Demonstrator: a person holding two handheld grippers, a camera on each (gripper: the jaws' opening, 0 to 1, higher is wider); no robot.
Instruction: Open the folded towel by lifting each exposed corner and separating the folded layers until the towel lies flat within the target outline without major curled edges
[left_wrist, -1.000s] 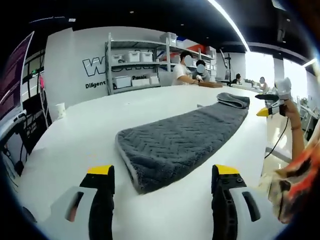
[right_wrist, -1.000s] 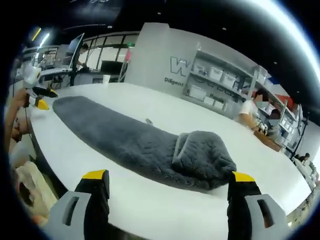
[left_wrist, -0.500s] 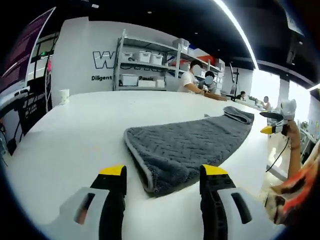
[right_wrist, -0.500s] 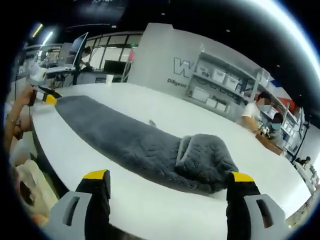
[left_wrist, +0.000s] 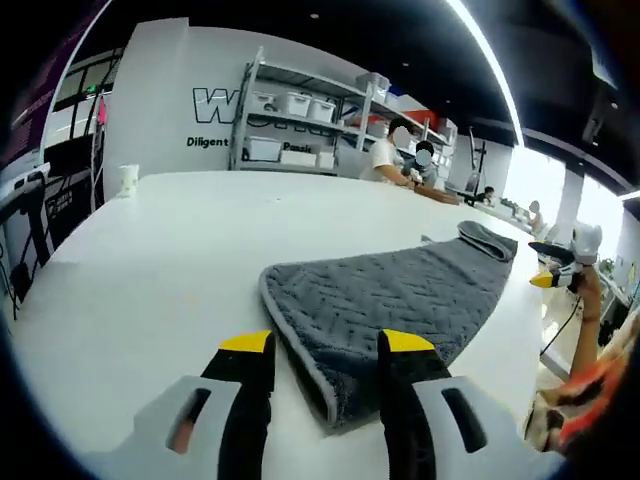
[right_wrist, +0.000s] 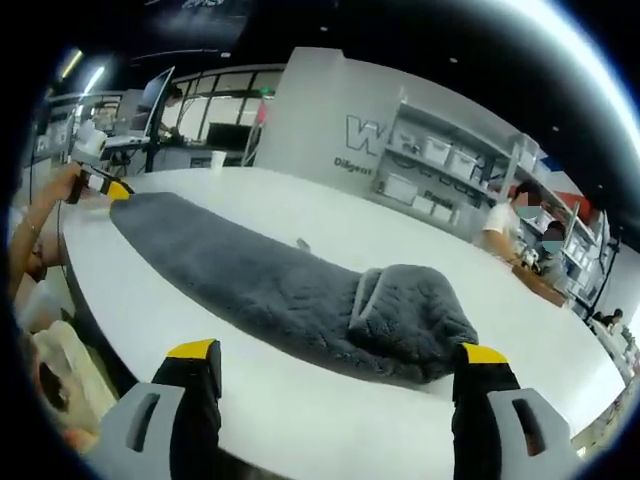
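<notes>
Fingers of the left gripper (left_wrist: 325, 345) stand narrowly apart, straddling the near corner of one grey towel (left_wrist: 395, 295) without closing on it. The right gripper (right_wrist: 335, 352) has its fingers wide apart, holding nothing, short of the towel's one folded-over end (right_wrist: 410, 315). Towel lies lengthwise near the white counter (left_wrist: 150, 260) edge; bare counter surface spreads beyond.

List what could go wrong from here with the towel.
The left gripper straddles the near edge of the grey textured towel; closing there may pinch both layers together. The folded-over lump lies near the white table's edge, so the open right gripper could drag it off.
</notes>
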